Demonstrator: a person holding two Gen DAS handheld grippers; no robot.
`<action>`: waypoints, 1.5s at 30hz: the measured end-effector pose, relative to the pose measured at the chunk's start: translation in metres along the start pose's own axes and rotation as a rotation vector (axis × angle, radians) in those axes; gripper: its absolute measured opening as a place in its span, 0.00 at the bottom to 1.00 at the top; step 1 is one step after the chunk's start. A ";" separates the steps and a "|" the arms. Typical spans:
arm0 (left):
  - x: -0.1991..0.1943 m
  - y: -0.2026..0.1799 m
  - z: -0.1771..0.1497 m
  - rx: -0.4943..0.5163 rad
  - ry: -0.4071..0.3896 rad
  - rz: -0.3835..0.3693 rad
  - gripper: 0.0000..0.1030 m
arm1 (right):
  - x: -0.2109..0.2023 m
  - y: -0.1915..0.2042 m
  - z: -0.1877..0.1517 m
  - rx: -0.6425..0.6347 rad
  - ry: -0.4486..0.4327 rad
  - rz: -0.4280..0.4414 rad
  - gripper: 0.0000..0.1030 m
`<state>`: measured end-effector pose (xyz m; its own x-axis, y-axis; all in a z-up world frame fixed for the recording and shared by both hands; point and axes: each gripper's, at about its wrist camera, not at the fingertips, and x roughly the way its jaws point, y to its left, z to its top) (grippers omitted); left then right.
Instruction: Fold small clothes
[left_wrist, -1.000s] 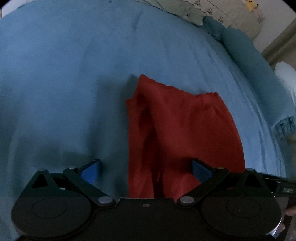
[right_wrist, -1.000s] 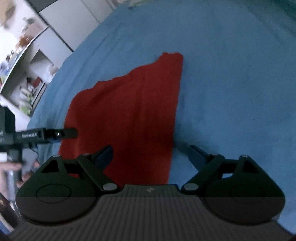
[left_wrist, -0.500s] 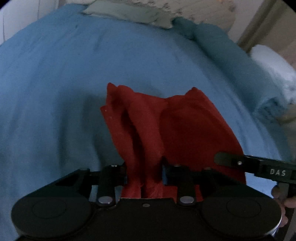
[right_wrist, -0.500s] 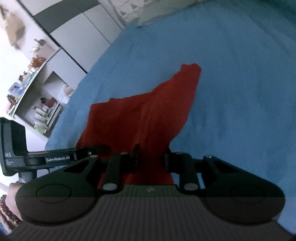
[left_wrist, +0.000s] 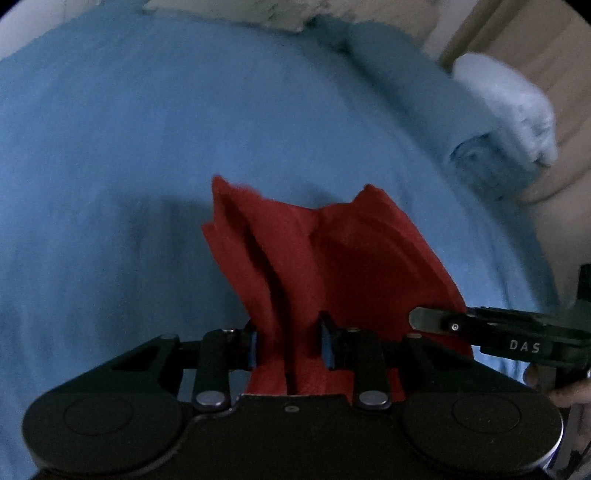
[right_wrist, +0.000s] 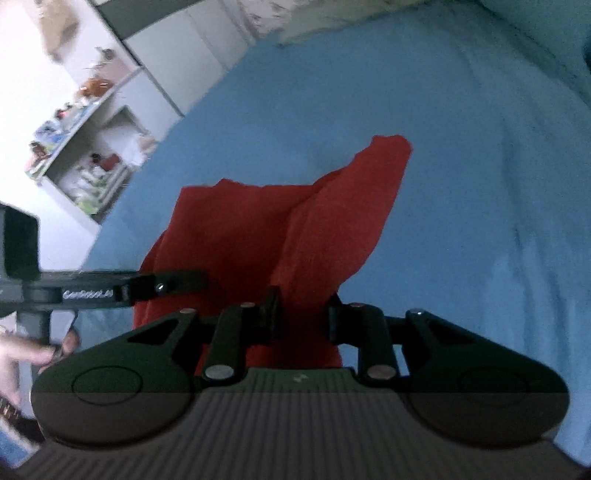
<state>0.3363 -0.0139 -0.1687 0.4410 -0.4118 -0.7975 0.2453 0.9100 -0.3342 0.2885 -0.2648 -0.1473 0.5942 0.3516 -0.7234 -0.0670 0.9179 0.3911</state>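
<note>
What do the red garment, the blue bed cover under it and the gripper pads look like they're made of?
Red garment: soft matte knit, probably cotton jersey; it drapes in limp folds with no sheen. Blue bed cover: matte, slightly fuzzy fabric, maybe brushed cotton or fleece; blur leaves it open. Left gripper pads: blue, likely rubber or foam, set in black matte plastic fingers.

Matt red cloth garment (left_wrist: 343, 258) on soft blue bedsheet (left_wrist: 110, 147)
</note>
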 end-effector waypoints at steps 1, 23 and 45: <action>0.008 0.000 -0.006 0.009 -0.003 0.049 0.33 | 0.009 -0.008 -0.010 0.005 0.006 -0.021 0.39; 0.002 0.017 -0.030 0.075 -0.071 0.317 0.87 | 0.002 -0.040 -0.052 0.035 -0.090 -0.272 0.92; -0.238 -0.106 -0.136 0.063 -0.329 0.388 1.00 | -0.270 0.132 -0.113 -0.118 -0.245 -0.434 1.00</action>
<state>0.0879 -0.0055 -0.0122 0.7559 -0.0471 -0.6530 0.0568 0.9984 -0.0063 0.0289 -0.2177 0.0351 0.7569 -0.1070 -0.6448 0.1462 0.9892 0.0074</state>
